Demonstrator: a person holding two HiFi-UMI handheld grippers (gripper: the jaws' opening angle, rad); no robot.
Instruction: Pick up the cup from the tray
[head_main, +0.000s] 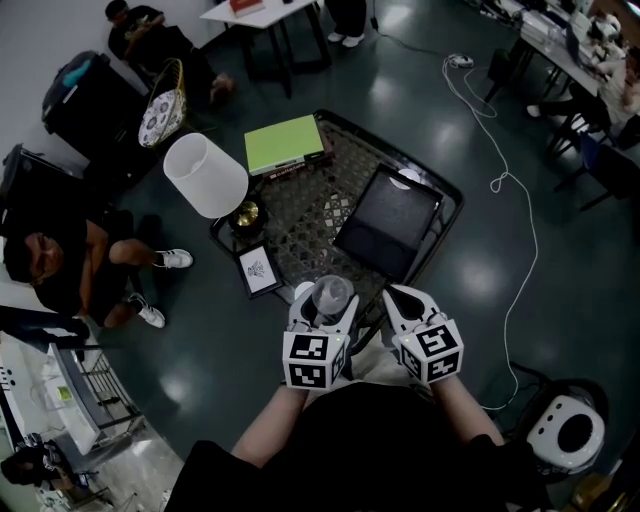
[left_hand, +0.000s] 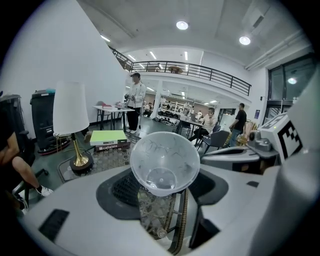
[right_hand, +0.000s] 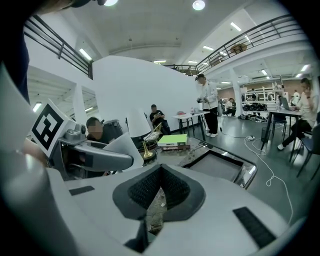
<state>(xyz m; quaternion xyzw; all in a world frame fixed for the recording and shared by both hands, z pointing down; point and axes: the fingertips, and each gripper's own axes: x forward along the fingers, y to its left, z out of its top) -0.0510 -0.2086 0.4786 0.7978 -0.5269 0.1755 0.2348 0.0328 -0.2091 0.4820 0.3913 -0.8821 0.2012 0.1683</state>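
Just one clear plastic cup (left_hand: 162, 160) here, gripped by the left gripper (left_hand: 163, 189). Right gripper (right_hand: 159, 172) is clenched empty, with one black rectangular tray (head_main: 388, 222) nearby.

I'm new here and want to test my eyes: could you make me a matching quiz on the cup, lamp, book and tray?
Things:
1 cup
2 lamp
3 book
4 tray

Descriptions:
A green
B black
C white shade
D clear, held in the left gripper

Pairs: 1-D, 2-C, 3-A, 4-B
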